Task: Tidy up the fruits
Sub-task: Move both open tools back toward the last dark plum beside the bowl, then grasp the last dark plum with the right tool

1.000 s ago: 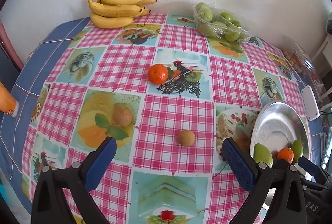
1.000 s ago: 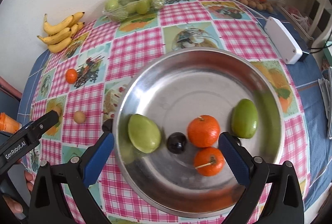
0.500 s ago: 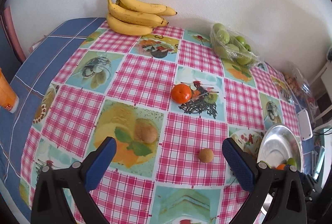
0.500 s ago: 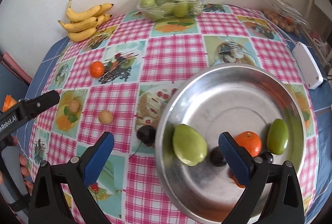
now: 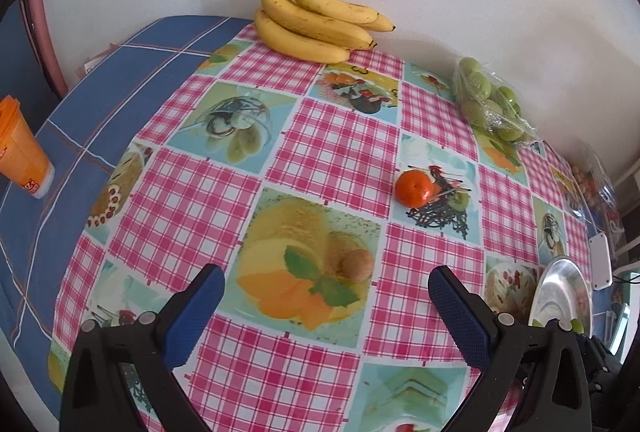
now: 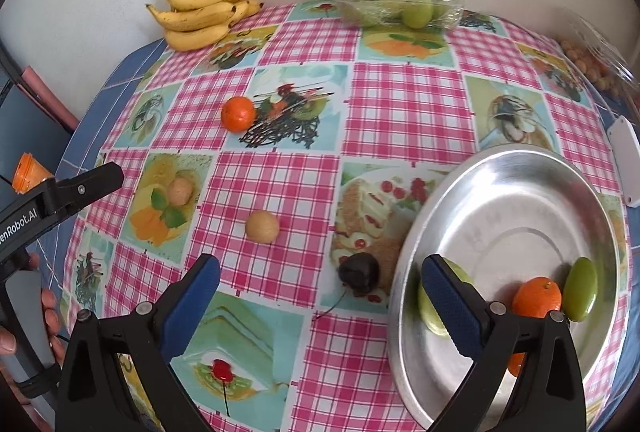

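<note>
Left wrist view shows the left tongs (image 5: 326, 292) spread wide and empty, with the small round tan-brown fruit (image 5: 357, 264) just ahead between their tips on the surface (image 5: 332, 151), likely light, firm and roll-prone, best pinched across its middle.

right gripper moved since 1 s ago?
Yes. The right gripper has swung left off the metal plate: it was centred over the plate's fruit, and now frames the dark plum on the tablecloth, jaws open.
</note>
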A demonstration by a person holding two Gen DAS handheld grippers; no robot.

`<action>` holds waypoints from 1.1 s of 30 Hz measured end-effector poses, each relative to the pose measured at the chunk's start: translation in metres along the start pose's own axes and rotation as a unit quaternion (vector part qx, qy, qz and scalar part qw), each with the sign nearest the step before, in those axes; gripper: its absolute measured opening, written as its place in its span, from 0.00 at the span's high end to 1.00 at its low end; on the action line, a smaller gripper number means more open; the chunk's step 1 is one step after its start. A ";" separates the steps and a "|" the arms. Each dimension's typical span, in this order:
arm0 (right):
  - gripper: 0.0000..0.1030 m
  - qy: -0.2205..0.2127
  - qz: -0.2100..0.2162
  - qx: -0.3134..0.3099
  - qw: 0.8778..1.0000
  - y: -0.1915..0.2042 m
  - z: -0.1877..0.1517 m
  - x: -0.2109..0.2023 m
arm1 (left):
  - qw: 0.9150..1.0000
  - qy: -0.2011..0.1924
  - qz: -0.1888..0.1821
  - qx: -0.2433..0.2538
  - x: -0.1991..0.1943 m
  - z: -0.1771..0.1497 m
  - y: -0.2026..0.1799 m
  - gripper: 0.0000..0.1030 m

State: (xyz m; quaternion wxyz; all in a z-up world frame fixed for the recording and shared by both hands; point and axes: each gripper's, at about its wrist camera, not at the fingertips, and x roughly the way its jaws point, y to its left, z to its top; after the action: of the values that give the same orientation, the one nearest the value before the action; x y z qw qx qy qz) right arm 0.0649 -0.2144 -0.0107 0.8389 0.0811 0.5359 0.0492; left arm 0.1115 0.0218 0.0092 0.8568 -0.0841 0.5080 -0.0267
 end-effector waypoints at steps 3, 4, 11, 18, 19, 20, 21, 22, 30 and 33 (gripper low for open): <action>0.02 0.009 -0.001 -0.004 1.000 0.003 0.001 0.005 | 1.000 0.005 -0.005 -0.009 0.003 -0.001 0.004 0.00; 0.02 0.010 0.001 -0.003 1.000 0.003 0.002 0.007 | 1.000 0.007 -0.009 -0.012 0.003 -0.001 0.005 0.00; 0.02 0.019 0.003 -0.016 1.000 0.007 0.004 0.011 | 0.999 0.035 -0.032 0.000 0.011 -0.004 -0.005 0.00; 0.29 0.026 -0.013 -0.023 0.999 0.009 0.005 0.013 | 0.998 0.049 -0.044 -0.013 0.011 -0.004 -0.004 0.00; 0.31 0.028 -0.016 -0.022 0.999 0.008 0.005 0.013 | 0.997 0.053 -0.046 -0.017 0.012 -0.004 -0.003 0.00; 0.34 0.031 -0.019 -0.021 0.999 0.008 0.005 0.014 | 0.997 0.056 -0.048 -0.018 0.013 -0.004 -0.002 0.00; 0.37 0.034 -0.025 -0.021 0.999 0.007 0.004 0.016 | 0.997 0.059 -0.048 -0.019 0.014 -0.004 -0.002 0.00; 0.38 0.038 -0.031 -0.021 0.999 0.006 0.004 0.018 | 0.997 0.062 -0.047 -0.019 0.015 -0.005 -0.002 0.00; 0.56 0.061 -0.088 -0.034 0.994 0.009 0.005 0.030 | 0.996 0.073 -0.043 -0.016 0.018 -0.006 -0.005 0.00; 0.58 0.073 -0.104 -0.036 0.991 0.011 0.004 0.037 | 0.996 0.074 -0.042 -0.014 0.018 -0.006 -0.006 0.00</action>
State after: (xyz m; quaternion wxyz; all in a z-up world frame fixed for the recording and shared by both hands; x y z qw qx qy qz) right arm 0.0841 -0.1977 -0.0396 0.8005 -0.0089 0.5991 -0.0134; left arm 0.1155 0.0127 -0.0084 0.8138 -0.1154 0.5662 -0.0621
